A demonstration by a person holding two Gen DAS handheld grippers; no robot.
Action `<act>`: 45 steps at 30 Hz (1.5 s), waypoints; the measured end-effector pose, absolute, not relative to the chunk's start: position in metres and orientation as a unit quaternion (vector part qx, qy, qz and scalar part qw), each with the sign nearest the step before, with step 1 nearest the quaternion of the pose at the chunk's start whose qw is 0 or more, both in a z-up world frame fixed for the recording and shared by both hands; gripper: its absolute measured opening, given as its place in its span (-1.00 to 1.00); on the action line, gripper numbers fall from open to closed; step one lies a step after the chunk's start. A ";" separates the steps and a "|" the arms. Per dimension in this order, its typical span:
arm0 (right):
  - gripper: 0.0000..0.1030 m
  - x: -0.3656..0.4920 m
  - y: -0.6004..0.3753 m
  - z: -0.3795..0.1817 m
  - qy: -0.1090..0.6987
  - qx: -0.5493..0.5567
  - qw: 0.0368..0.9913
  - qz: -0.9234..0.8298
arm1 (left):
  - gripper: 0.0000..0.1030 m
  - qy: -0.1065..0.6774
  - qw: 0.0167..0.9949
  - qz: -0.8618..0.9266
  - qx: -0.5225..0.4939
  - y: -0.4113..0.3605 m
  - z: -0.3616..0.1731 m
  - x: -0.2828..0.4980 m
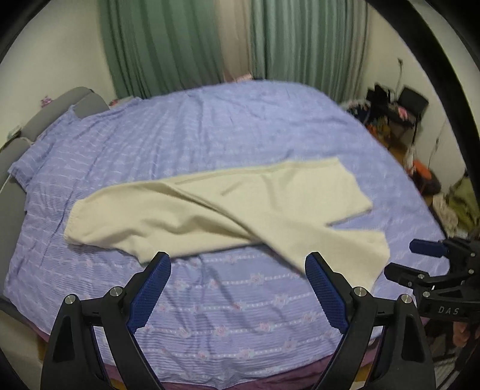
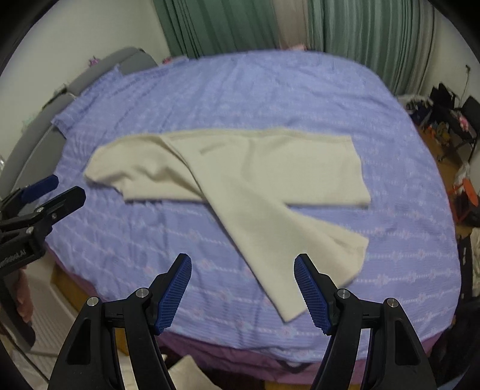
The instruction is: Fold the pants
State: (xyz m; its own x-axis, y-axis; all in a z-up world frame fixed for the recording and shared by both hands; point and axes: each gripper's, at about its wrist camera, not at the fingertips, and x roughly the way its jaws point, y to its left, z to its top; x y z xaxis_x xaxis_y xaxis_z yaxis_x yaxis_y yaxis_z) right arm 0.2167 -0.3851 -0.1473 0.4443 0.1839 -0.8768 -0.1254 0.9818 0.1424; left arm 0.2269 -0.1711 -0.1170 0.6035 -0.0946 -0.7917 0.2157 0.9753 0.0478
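Both tools, left tool and right tool, hover wide apart and empty. Just ahead, the cream pants lie splayed on the bed; soft, light and limp, they are probably best pinched at hem corners or waistband.

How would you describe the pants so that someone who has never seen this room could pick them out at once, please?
Start at the large bed in front of the green curtains, covered by a lilac sheet with rows of small flowers. The pants lie spread on that sheet, one leg angled toward the near edge. They are the only plain cream fabric on the patterned sheet, and neither pair of tongs touches them.
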 end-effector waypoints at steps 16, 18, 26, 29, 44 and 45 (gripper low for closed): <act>0.38 0.238 -0.375 -0.303 0.606 -0.048 0.793 0.044 | 0.78 0.503 0.827 -0.187 0.169 -0.211 -0.250 0.269; 0.37 0.240 -0.375 -0.319 0.612 -0.054 0.788 0.035 | 0.78 0.505 0.821 -0.199 0.179 -0.214 -0.264 0.278; -0.27 0.250 -0.376 -0.358 0.615 -0.103 0.781 -0.004 | 0.77 0.503 0.796 -0.250 0.224 -0.227 -0.289 0.289; -0.78 0.254 -0.392 -0.344 0.614 -0.059 0.787 -0.006 | 0.78 0.487 0.790 -0.274 0.251 -0.236 -0.291 0.291; -0.83 0.290 -0.447 -0.237 0.538 -0.001 0.842 -0.041 | -0.25 0.373 0.722 -0.408 0.415 -0.319 -0.295 0.352; -0.83 0.294 -0.451 -0.236 0.537 0.003 0.843 -0.042 | -0.68 0.384 0.720 -0.399 0.418 -0.322 -0.296 0.358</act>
State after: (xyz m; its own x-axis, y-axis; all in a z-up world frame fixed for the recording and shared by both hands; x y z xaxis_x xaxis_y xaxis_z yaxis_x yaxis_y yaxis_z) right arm 0.2940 -0.4511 -0.2362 0.4201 -0.0672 -0.9050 0.0729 0.9965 -0.0401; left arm 0.3578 -0.3221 -0.2963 0.3874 -0.2541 -0.8862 0.8955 0.3323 0.2961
